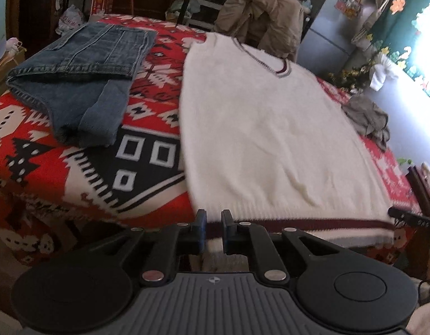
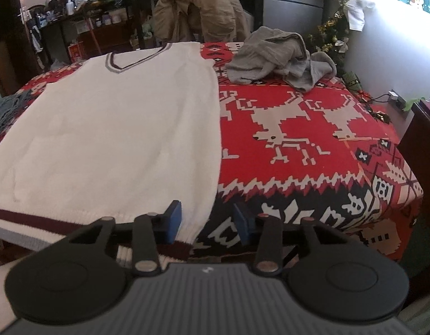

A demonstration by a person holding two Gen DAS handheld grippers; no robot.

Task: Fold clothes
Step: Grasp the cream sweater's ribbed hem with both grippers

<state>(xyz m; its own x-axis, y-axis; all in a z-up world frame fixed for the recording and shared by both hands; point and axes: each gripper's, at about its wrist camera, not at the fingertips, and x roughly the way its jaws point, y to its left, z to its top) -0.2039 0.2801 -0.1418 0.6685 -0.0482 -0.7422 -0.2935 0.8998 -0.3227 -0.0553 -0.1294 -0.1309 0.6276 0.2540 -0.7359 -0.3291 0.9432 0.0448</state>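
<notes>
– White knit, was it, in the left wrist view?

– Yes. A white sleeveless knit vest lay flat on a red patterned blanket, its V-neck at the far end and its maroon-striped hem at the near edge. Left of it, well apart, lay folded denim jeans. A crumpled grey garment sat just off the vest's right side, and a tan jacket hung over a chair beyond the blanket.

– And the left gripper?

– Low at the near edge, over the hem's left part. Its jaws stood narrow, with a slim gap between the blue pads; the maroon stripe ran straight through that gap, not bunched, so the pads did not look to be pinching it.

– The right wrist view?

– The same vest filled the left half, with bare blanket and its white deer figures to the right. The grey garment lay heaped at the far right, the jacket behind it.

– The right gripper?

– Jaws about half wide. The vest's near right corner hung between them, close beside the left pad; the right pad stood clear of it, over the blanket. Nothing was clamped.
</notes>
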